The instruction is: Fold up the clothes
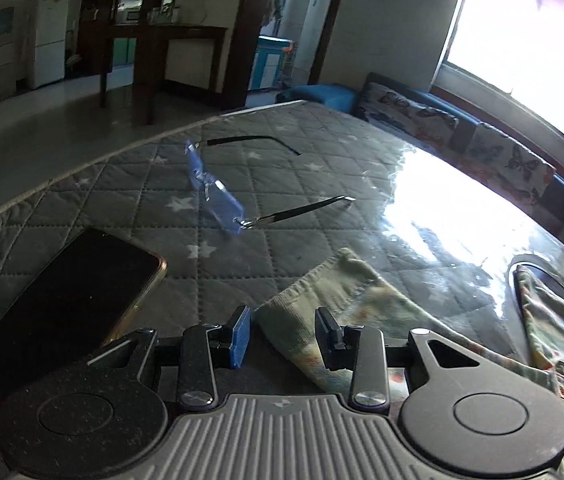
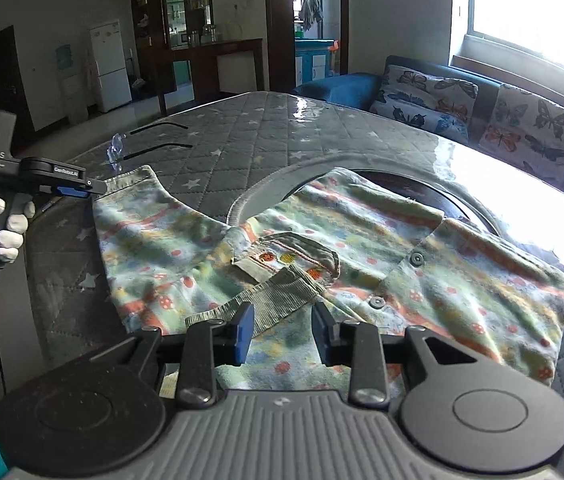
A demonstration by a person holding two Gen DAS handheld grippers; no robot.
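The right gripper [image 2: 282, 330] stands part open over the ribbed cuff [image 2: 266, 300] of a folded-in sleeve, pads not pressing it. The left gripper [image 1: 282, 336] is part open too, the other sleeve's ribbed end [image 1: 321, 300] lying between its jaws, ungripped as far as I can see. The small printed shirt [image 2: 361, 248] lies flat on the quilted table cover [image 2: 242, 136], glasses [image 1: 218, 196] off at eleven o'clock, a phone [image 1: 74, 292] at nine. Soft, light, limp cloth, I'd say; pinch the thicker cuffs or hem.
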